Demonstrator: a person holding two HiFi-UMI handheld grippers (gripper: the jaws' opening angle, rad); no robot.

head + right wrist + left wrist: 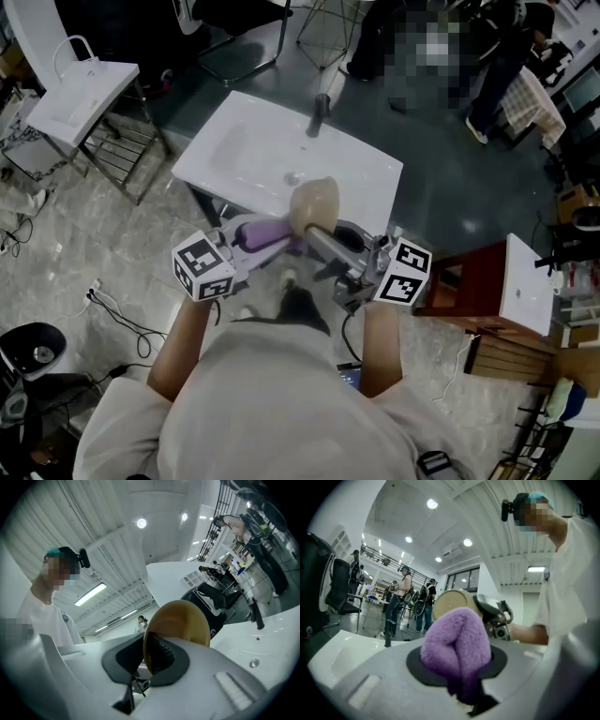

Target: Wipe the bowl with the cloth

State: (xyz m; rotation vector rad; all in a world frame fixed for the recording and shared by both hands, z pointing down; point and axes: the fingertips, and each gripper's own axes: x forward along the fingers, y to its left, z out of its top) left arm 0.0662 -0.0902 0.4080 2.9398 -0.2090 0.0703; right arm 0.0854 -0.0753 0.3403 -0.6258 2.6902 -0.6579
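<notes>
Bowl (pixel 180 618) held on edge, cloth (pixel 457 641) at the ready

Right gripper (pixel 319 234) is clenched on the bowl's rim, which stands on edge between its jaws; left gripper (pixel 461 677) clamps the purple cloth, bunched and bulging forward, with the bowl just beyond it; the sink (pixel 253 150) lies farther off, below both. Best to press that soft bulge into the bowl's hollow, keep the rim grip firm, and sweep in circles.

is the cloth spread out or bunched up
Bunched up. The purple cloth is a folded wad pinched between the jaws of the left gripper, bulging out in front of them. No flat, spread part shows.
</notes>
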